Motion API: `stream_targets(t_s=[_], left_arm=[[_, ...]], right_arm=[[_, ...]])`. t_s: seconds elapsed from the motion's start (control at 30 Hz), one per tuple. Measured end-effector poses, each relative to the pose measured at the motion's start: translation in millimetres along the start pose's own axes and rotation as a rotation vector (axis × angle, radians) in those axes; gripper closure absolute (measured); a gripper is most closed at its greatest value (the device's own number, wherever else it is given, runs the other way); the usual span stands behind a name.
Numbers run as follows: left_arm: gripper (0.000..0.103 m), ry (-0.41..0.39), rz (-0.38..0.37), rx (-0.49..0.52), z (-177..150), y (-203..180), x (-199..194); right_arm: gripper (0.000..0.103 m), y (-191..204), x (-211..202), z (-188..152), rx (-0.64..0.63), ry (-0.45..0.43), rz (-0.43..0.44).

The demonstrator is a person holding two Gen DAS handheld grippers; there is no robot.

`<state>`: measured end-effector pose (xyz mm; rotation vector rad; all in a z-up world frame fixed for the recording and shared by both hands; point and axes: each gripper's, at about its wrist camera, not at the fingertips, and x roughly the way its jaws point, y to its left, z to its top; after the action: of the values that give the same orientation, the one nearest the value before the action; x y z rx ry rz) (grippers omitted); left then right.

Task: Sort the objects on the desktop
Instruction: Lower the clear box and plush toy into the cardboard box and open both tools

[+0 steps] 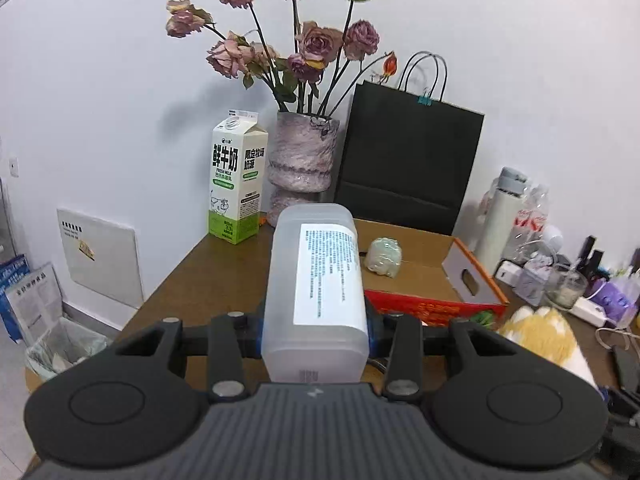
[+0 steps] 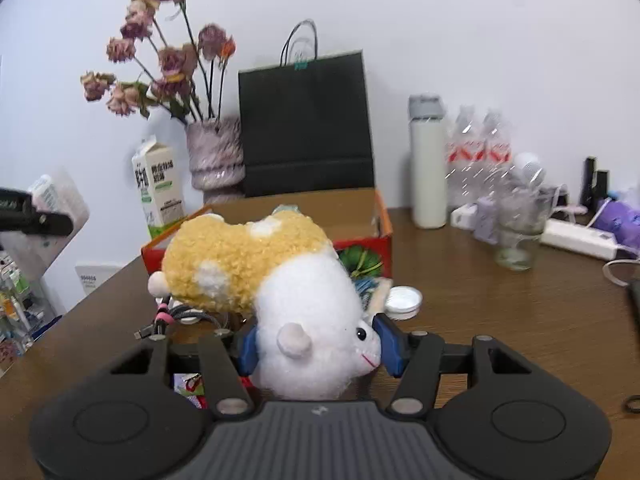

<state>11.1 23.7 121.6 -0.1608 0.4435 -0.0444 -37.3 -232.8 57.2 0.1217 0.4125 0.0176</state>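
My left gripper (image 1: 316,336) is shut on a translucent white plastic bottle (image 1: 316,280) with a printed label, held above the desk's left part, pointing toward the open cardboard box (image 1: 424,276). A small pale figurine (image 1: 384,258) lies inside the box. My right gripper (image 2: 318,346) is shut on a yellow and white plush hamster (image 2: 280,280), held above the desk just in front of the red-sided box (image 2: 368,248). The left gripper with its bottle shows at the left edge of the right wrist view (image 2: 48,216).
A milk carton (image 1: 236,176), a vase of dried roses (image 1: 302,164) and a black paper bag (image 1: 408,160) stand behind the box. A white flask (image 2: 428,164), water bottles (image 2: 480,160), a glass (image 2: 518,232), a power strip (image 2: 580,240), a round tin (image 2: 404,298) and a coiled cable (image 2: 180,316) occupy the desk.
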Motion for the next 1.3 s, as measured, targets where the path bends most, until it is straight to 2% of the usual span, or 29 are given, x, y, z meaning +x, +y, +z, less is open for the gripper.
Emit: stream_targets(t_s=[0.17, 0.37, 0.47, 0.6, 0.7, 0.83, 0.93, 1.0, 1.13, 1.23, 1.3], left_arm=[[0.061, 0.005, 0.001, 0.018, -10.9, 4.7, -6.3], [0.061, 0.026, -0.006, 0.029, -1.3, 0.9, 15.0], [0.061, 0.028, -0.022, 0.040, 9.9, -1.3, 25.5], [0.061, 0.015, -0.042, 0.034, 32.6, -0.9, 37.6], [0.061, 0.035, -0.062, 0.029, 51.6, -1.6, 54.7], [0.061, 0.092, -0.073, 0.050, 79.8, -12.9, 96.5], [0.061, 0.150, -0.106, 0.061, 99.4, -27.8, 144.3], [0.061, 0.214, -0.110, 0.079, 104.5, -41.8, 187.3], [0.061, 0.373, -0.026, 0.149, 99.4, -66.7, 282.5], [0.061, 0.468, -0.024, 0.159, 92.8, -71.7, 329.8], [0.061, 0.495, 0.018, 0.164, 89.4, -73.4, 350.7]], right_arm=[[0.047, -10.8, -8.6, 6.9, 0.054, -0.017, -0.031], [0.047, -8.5, -2.6, 14.3, 0.038, -0.024, -0.023], [0.047, -12.7, 2.1, 28.0, 0.064, -0.022, 0.001], [0.047, -21.5, 10.4, 53.2, 0.048, -0.043, -0.011], [0.047, -34.1, 27.6, 78.5, 0.065, -0.028, -0.001], [0.047, -37.8, 70.2, 114.4, 0.057, 0.008, -0.001], [0.047, -31.1, 118.9, 143.3, 0.050, 0.071, 0.017], [0.047, -22.2, 158.4, 156.2, 0.015, 0.155, -0.034], [0.047, -10.9, 245.2, 169.6, -0.038, 0.311, -0.145], [0.047, -3.5, 293.5, 169.6, -0.078, 0.400, -0.210], [0.047, 5.0, 317.6, 165.8, -0.127, 0.464, -0.236]])
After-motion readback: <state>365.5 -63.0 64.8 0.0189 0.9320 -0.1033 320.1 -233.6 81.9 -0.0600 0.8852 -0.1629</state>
